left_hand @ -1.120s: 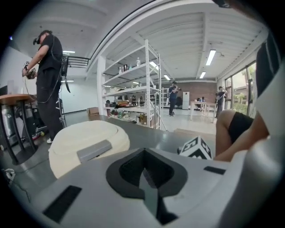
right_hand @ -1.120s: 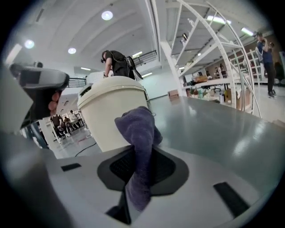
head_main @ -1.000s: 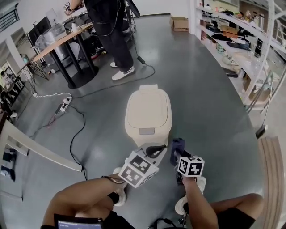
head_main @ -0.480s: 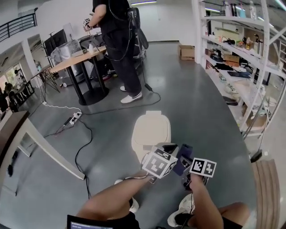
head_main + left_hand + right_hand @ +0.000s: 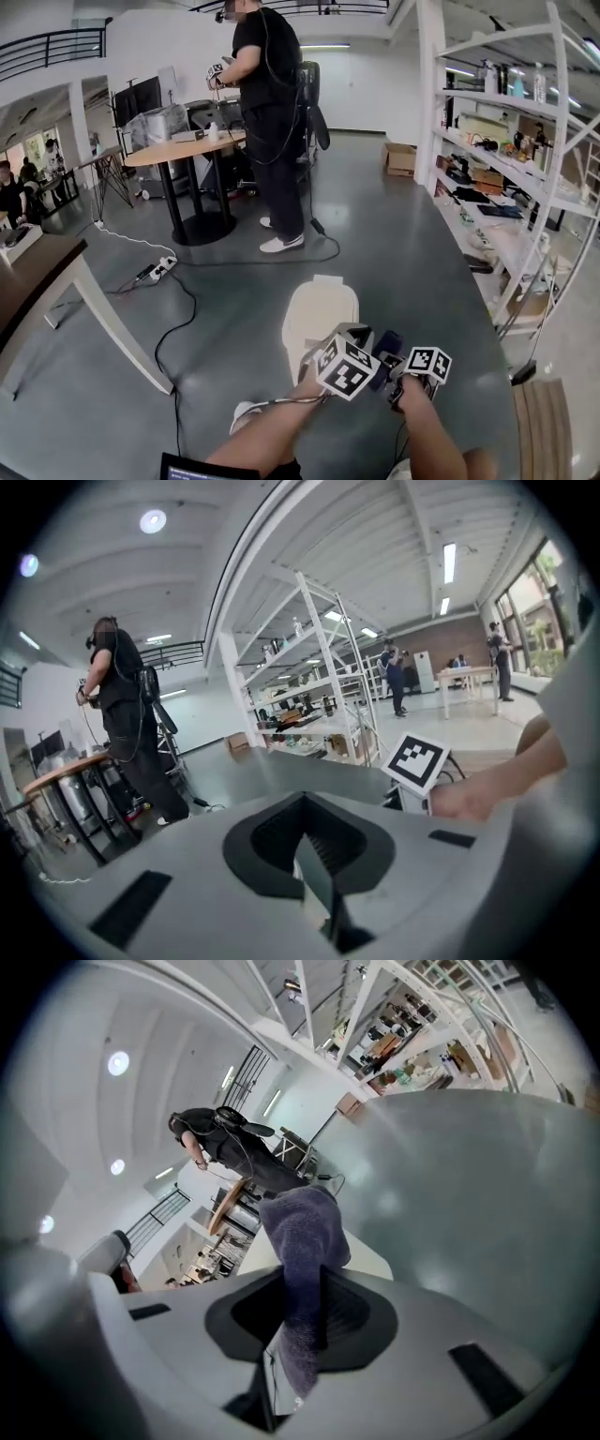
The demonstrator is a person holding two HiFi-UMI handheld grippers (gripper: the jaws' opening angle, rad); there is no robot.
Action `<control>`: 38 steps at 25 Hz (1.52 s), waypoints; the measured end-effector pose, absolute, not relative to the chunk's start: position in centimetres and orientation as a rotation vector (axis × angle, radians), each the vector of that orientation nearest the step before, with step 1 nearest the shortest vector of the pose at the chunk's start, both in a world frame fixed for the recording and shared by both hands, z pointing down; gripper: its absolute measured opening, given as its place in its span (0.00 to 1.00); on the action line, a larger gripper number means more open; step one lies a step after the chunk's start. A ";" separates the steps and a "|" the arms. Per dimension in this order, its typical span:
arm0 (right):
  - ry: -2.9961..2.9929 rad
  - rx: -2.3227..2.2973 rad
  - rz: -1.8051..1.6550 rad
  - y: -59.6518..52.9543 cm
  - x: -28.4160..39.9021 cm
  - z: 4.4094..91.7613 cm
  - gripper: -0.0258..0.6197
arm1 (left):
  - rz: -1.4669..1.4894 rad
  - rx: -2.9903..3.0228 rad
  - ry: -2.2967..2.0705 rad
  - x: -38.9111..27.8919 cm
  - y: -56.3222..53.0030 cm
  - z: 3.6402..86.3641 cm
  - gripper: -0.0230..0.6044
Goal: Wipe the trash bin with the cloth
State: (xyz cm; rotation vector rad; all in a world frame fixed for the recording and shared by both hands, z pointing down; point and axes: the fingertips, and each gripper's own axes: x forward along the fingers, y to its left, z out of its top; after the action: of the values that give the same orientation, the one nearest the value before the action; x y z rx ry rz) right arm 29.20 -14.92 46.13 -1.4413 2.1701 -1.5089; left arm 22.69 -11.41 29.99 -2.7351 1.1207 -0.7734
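Right gripper view shows my right hand-held gripper (image 5: 298, 1312) clamped on the purple cloth (image 5: 302, 1227), which stands up out of the jaws. My left hand-held gripper (image 5: 311, 860) is pinched closed on nothing. I judge wiping has not begun. The cream trash bin (image 5: 314, 319) sits on the floor just ahead of and below both, so next I must lower the cloth onto its lid.

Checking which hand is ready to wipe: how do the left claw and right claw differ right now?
The right claw is shut on the purple cloth, which sticks out past its tips; the left claw is shut on nothing. The right claw faces the cream trash bin; the left claw faces shelves instead. Both sit side by side near the bin.
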 end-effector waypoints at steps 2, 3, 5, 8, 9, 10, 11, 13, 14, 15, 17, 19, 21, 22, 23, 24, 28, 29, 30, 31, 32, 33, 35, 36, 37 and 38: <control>2.178 -1.366 -1.503 -15.4 27.5 46.2 0.16 | -0.791 -2.736 1.162 22.9 -11.8 31.3 0.03; 2.181 -1.336 -1.504 -15.7 26.5 46.4 0.16 | -0.803 -2.743 1.178 23.0 -12.0 32.0 0.03; 2.176 -1.306 -1.511 -16.2 25.4 47.0 0.16 | -0.833 -2.746 1.190 23.0 -12.2 33.2 0.03; 2.216 -1.298 -1.544 -16.8 26.6 49.2 0.16 | -0.815 -2.845 1.151 23.6 -11.5 33.9 0.03; 2.217 -1.281 -1.574 -17.4 27.0 50.1 0.16 | -0.807 -2.869 1.143 23.4 -11.5 33.9 0.03; 2.214 -1.252 -1.607 -18.0 27.2 50.8 0.16 | -0.805 -2.877 1.145 23.1 -11.6 34.0 0.03; 2.214 -1.219 -1.635 -18.6 27.3 51.3 0.16 | -0.808 -2.877 1.159 22.7 -11.7 34.1 0.03; 2.222 -1.168 -1.658 -19.8 27.5 51.6 0.16 | -0.819 -2.885 1.211 22.0 -12.2 34.4 0.03; 2.224 -1.149 -1.656 -20.5 27.5 51.4 0.16 | -0.828 -2.890 1.246 21.7 -12.4 34.7 0.03; 2.224 -1.128 -1.651 -21.1 27.5 51.2 0.16 | -0.838 -2.893 1.282 21.4 -12.6 35.0 0.03; 2.234 -1.076 -1.637 -22.0 27.0 50.9 0.16 | -0.851 -2.887 1.324 21.0 -13.0 35.6 0.03; 2.256 -1.018 -1.628 -22.4 26.2 50.9 0.16 | -0.861 -2.852 1.329 20.9 -13.3 36.0 0.03; 2.269 -0.945 -1.627 -22.6 25.0 51.0 0.16 | -0.889 -2.820 1.326 20.8 -13.7 36.5 0.03; 2.273 -0.905 -1.628 -22.6 24.5 51.1 0.16 | -0.911 -2.806 1.325 20.7 -14.0 36.8 0.03; 2.278 -0.867 -1.631 -22.6 24.0 51.3 0.16 | -0.937 -2.791 1.320 20.6 -14.3 37.3 0.03; 2.281 -0.833 -1.632 -22.6 23.7 51.6 0.16 | -0.964 -2.778 1.314 20.6 -14.5 37.9 0.03; 2.321 -0.745 -1.626 -23.0 23.6 52.6 0.16 | -1.037 -2.793 1.302 20.8 -14.6 39.5 0.03; 2.348 -0.732 -1.619 -23.1 23.5 52.6 0.16 | -1.043 -2.794 1.302 21.0 -14.5 39.5 0.03; 2.366 -0.723 -1.614 -23.0 23.6 52.7 0.16 | -1.046 -2.789 1.299 21.3 -14.5 39.5 0.03; 2.368 -0.721 -1.613 -23.0 23.9 53.0 0.16 | -1.051 -2.782 1.292 21.7 -14.6 39.6 0.03; 2.357 -0.726 -1.617 -23.1 24.2 53.5 0.16 | -1.058 -2.778 1.286 22.1 -14.9 39.9 0.03; 2.340 -0.728 -1.624 -23.4 24.3 54.0 0.16 | -1.067 -2.773 1.290 22.2 -15.2 40.3 0.03; 2.313 -0.711 -1.644 -24.2 23.9 55.2 0.16 | -1.096 -2.764 1.313 22.2 -15.9 41.2 0.03; 2.306 -0.705 -1.655 -24.5 23.7 55.7 0.16 | -1.117 -2.762 1.318 22.4 -15.9 41.7 0.03; 2.303 -0.705 -1.664 -24.6 23.7 56.1 0.16 | -1.141 -2.762 1.316 22.6 -15.9 42.3 0.03; 2.306 -0.711 -1.671 -24.7 23.7 56.5 0.16 | -1.166 -2.765 1.308 22.9 -15.8 42.7 0.03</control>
State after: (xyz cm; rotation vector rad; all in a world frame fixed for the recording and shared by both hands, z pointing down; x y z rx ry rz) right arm 23.70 -24.74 56.52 -0.7109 2.3064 -1.6706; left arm 22.86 -15.81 42.74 -2.7647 1.3083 -1.1660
